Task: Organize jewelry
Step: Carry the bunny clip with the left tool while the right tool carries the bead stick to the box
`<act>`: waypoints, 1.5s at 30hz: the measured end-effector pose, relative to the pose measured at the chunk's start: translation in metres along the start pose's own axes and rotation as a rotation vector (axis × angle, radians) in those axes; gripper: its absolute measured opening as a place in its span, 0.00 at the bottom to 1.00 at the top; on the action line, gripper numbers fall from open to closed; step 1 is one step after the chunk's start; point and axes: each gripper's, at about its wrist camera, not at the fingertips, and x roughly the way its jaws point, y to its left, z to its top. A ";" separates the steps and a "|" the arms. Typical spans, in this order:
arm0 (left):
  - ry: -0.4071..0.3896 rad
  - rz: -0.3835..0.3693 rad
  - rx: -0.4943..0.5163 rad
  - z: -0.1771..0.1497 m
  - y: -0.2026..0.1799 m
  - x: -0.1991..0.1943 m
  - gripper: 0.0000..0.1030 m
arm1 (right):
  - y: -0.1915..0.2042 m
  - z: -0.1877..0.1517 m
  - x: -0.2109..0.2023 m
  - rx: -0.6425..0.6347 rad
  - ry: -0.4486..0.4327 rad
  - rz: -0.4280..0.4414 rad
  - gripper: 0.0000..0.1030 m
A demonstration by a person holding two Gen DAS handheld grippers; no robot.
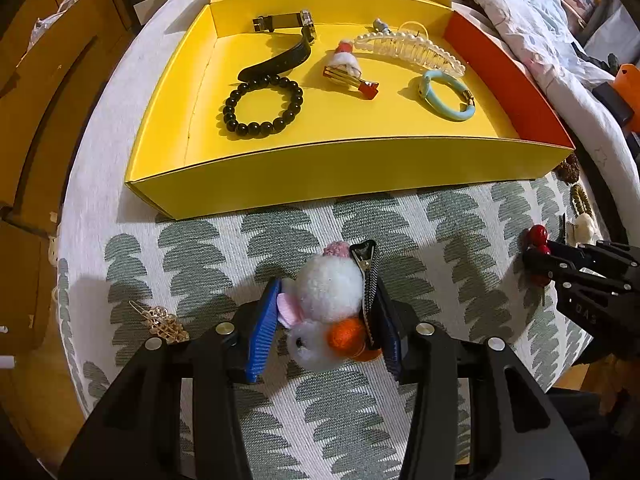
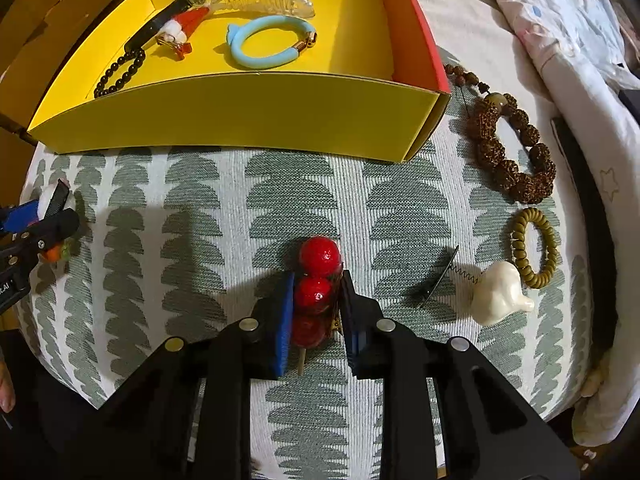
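Observation:
My left gripper is shut on a white pompom hair clip with an orange ball and a black toothed clip, just above the patterned cloth. My right gripper is shut on a red ball hairpin on a wooden stick. The yellow box lies beyond both grippers. It holds a black bead bracelet, a black watch, a Santa clip, a pearl claw clip and a blue bracelet.
On the cloth to the right lie a brown bead bracelet, an olive coil hair tie, a white garlic-shaped clip and a black hairpin. A gold hairpin lies at the left. A quilt bunches at the right.

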 end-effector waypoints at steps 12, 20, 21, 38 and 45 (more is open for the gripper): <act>-0.067 -0.058 -0.012 0.002 0.005 -0.034 0.44 | 0.002 -0.004 -0.061 -0.005 -0.108 0.160 0.22; -0.122 -0.149 -0.086 0.039 0.020 -0.068 0.44 | 0.007 0.054 -0.095 0.004 -0.213 0.280 0.22; -0.126 -0.155 -0.089 0.045 0.020 -0.069 0.44 | 0.009 0.062 -0.094 0.000 -0.215 0.291 0.22; -0.038 -0.103 -0.162 0.133 0.052 -0.001 0.44 | 0.049 0.149 -0.007 -0.049 -0.082 0.294 0.22; -0.028 -0.077 -0.153 0.150 0.060 0.016 0.44 | 0.048 0.148 0.012 -0.047 -0.053 0.258 0.22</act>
